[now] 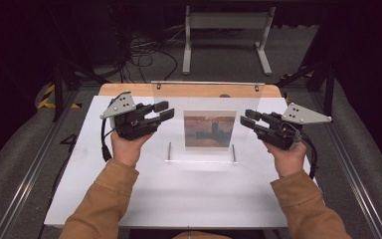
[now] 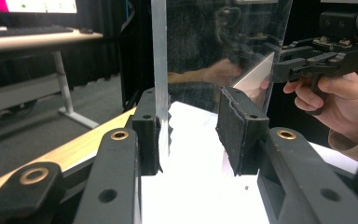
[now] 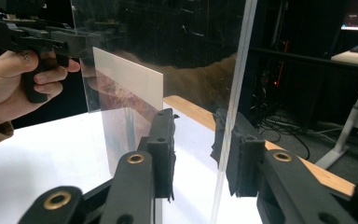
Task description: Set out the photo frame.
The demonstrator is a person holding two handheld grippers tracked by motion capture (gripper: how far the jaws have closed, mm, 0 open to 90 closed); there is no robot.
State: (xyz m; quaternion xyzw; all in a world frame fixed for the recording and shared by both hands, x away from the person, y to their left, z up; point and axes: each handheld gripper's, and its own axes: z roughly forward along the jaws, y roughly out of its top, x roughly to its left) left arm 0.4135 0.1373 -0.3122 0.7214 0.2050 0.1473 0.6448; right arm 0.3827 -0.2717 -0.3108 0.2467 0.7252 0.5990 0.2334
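Note:
A clear acrylic panel point(image 1: 206, 97) stands upright at the middle of the white table point(image 1: 179, 194), with a reddish picture point(image 1: 210, 129) mounted in it. My left gripper point(image 1: 163, 110) is open at the panel's left edge. In the left gripper view that edge point(image 2: 160, 56) runs between the jaws, close against the left pad point(image 2: 150, 140). My right gripper point(image 1: 247, 119) is open at the panel's right edge. In the right gripper view the edge point(image 3: 237, 84) rises just in front of the right pad point(image 3: 242, 158), and the picture point(image 3: 128, 98) shows behind.
Two short metal posts point(image 1: 169, 151) point(image 1: 234, 153) hold the panel at its base. A wooden strip point(image 1: 129, 89) borders the table's far side. Beyond it stand a white metal frame point(image 1: 226, 35) and loose cables point(image 1: 144, 55) on the floor.

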